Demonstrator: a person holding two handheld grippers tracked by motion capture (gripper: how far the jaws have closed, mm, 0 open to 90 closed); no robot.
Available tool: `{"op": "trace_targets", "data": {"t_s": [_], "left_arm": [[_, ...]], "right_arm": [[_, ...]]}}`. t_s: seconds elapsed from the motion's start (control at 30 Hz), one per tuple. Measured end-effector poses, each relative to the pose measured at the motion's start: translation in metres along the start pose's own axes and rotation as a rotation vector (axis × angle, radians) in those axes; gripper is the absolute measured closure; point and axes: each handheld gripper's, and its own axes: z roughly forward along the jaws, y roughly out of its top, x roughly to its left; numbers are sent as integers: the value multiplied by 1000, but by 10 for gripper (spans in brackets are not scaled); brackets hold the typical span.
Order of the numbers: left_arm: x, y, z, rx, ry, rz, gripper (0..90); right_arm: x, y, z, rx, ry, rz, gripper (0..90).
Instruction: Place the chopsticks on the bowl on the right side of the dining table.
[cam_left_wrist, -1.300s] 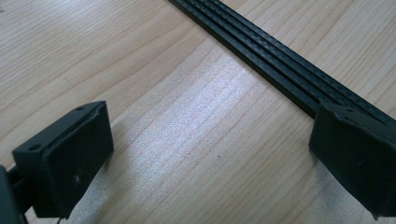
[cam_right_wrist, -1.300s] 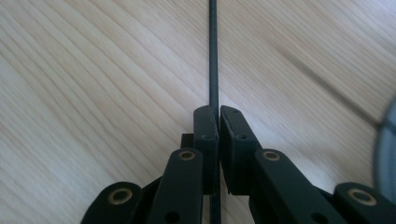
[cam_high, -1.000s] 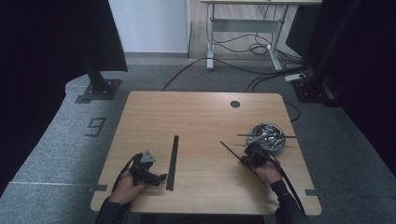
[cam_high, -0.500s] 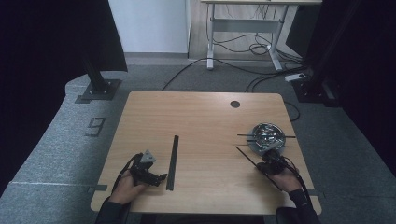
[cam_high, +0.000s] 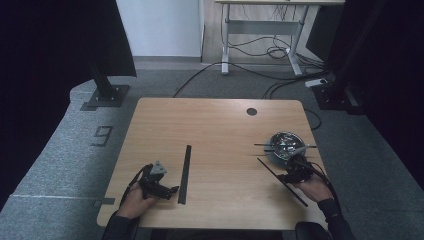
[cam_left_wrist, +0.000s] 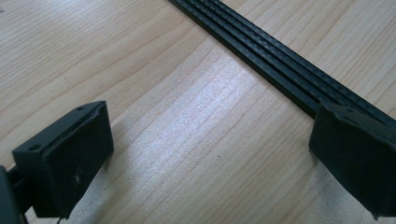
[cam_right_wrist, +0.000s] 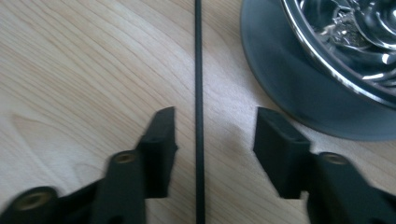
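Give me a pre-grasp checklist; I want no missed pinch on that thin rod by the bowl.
1. Right hand-held gripper open: ok.
2. Rod between its jaws: ok, nearer one jaw.
3. Jaws low enough to pinch: cannot tell.
4. Bowl apart from the jaws: ok, but close.
5. Left hand-held gripper open, holding nothing: ok.
6. Strip apart from the left jaws: cannot tell.

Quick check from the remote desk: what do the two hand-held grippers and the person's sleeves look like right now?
Both are black. The left hand-held gripper carries a grey three-cornered plate on top, and its jaws end in blocky, flat-faced pads with small screw holes. The right hand-held gripper has slimmer black fingers with brass-coloured pivot pins. Black cables trail back from each. The person wears dark sleeves.
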Motion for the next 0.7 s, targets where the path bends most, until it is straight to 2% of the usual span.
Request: {"op": "trace_targets", "data": {"t_s": [0.03,0.13,0.27,0.37,0.5,0.7], "left_arm": [[0,0,0,0,0,0,0],[0,0,0,2,0,0,0],[0,0,0,2,0,0,0],[0,0,0,2,0,0,0],[0,0,0,2,0,0,0],[0,0,0,2,0,0,0]], "right_arm": [[0,2,0,7,4,-1,442],[0,10,5,75,5,-11,431],[4,16,13,159,-11,-48,539],[5,18,20,224,-5,-62,619],[5,19,24,259,12,-71,691],[4,24,26,311,19,-82,753]]}}
